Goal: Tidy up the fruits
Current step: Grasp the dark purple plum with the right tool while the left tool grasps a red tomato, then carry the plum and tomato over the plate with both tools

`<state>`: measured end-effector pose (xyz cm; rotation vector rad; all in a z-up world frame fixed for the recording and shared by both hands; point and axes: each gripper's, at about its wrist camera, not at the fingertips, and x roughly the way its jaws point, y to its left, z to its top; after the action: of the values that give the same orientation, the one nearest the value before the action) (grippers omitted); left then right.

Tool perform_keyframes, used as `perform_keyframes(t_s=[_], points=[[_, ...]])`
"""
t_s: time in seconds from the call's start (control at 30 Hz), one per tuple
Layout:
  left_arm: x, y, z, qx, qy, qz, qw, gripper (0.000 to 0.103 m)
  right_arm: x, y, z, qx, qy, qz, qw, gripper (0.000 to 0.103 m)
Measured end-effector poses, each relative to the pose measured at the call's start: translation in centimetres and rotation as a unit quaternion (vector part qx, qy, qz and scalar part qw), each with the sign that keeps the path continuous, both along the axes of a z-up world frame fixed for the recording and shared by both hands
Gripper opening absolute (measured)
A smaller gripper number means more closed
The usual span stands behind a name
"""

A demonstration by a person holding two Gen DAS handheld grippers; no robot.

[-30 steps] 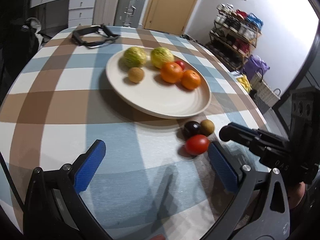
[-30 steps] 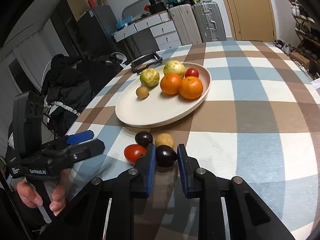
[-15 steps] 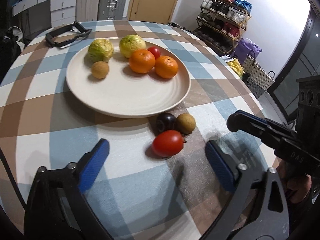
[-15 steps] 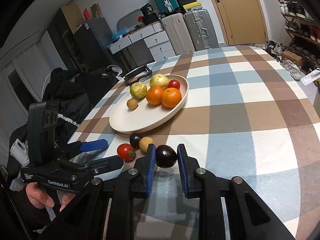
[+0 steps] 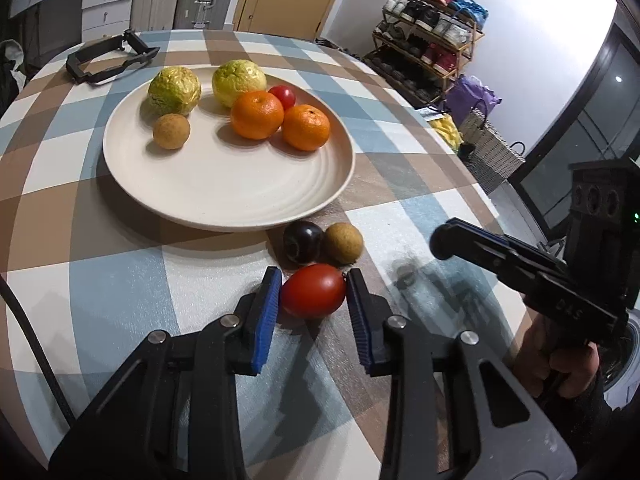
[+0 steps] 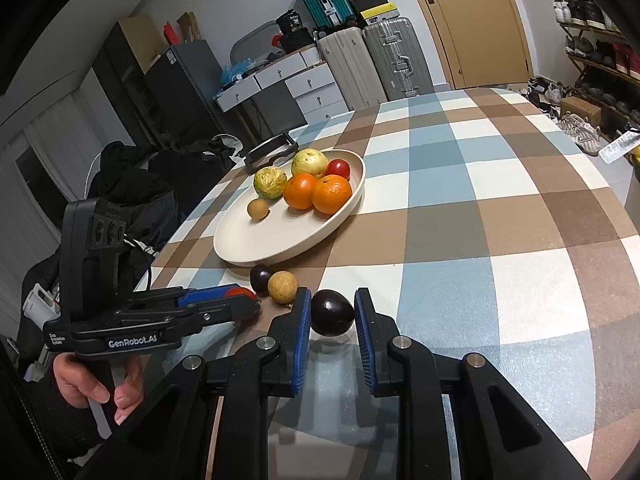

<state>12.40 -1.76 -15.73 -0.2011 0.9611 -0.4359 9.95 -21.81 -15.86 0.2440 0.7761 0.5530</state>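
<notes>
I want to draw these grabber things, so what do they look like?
Each gripper is black plastic with two long fingers padded in ribbed blue, and silver bolts at the joints. The left gripper has a boxy black top with three round holes, a pistol-style handle, and white lettering reading GenRobot.AI on its side. A thin black cable trails beside it. The person's hand comes out of a dark sleeve.

There is one plate [image 5: 224, 204] at the frame's centre, holding two oranges [image 5: 257, 115], two green-yellow fruits [image 5: 174, 90], one small brown fruit [image 5: 171, 131] and one small red tomato [image 5: 283, 96]. Below it lie one red tomato [image 5: 313, 290], one brown fruit [image 5: 343, 242] and two dark plums [image 5: 302, 241], the second [image 6: 332, 312] in the other view.
</notes>
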Motion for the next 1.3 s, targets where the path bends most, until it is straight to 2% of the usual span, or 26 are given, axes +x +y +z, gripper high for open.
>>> perform_keyframes(t_s=[0.4,0.77,1.03,1.2,1.3], points=[[-0.1,2.5,4.0,-0.028,-0.048,0.01,0.9984,0.03,0.6,1.1,1.4,-0.013,-0.015,0.007,1.0,0.023],[5.2,9.3,6.9,-0.034,-0.08,0.081,0.9929,0.03,5.3,4.8,5.9,-0.002,-0.049,0.041,0.998,0.023],[9.4,12.5,6.2,-0.036,-0.076,0.1,0.9914,0.03,10.5,8.5,8.0,0.0,-0.062,0.062,0.996,0.022],[11.5,13.0,4.8,-0.044,-0.066,0.09,0.9927,0.03,13.2,10.5,7.9,0.0,-0.054,0.072,0.996,0.023],[12.2,12.7,3.9,-0.048,-0.059,0.078,0.9941,0.03,14.4,12.1,7.1,-0.017,-0.049,0.082,0.995,0.023]])
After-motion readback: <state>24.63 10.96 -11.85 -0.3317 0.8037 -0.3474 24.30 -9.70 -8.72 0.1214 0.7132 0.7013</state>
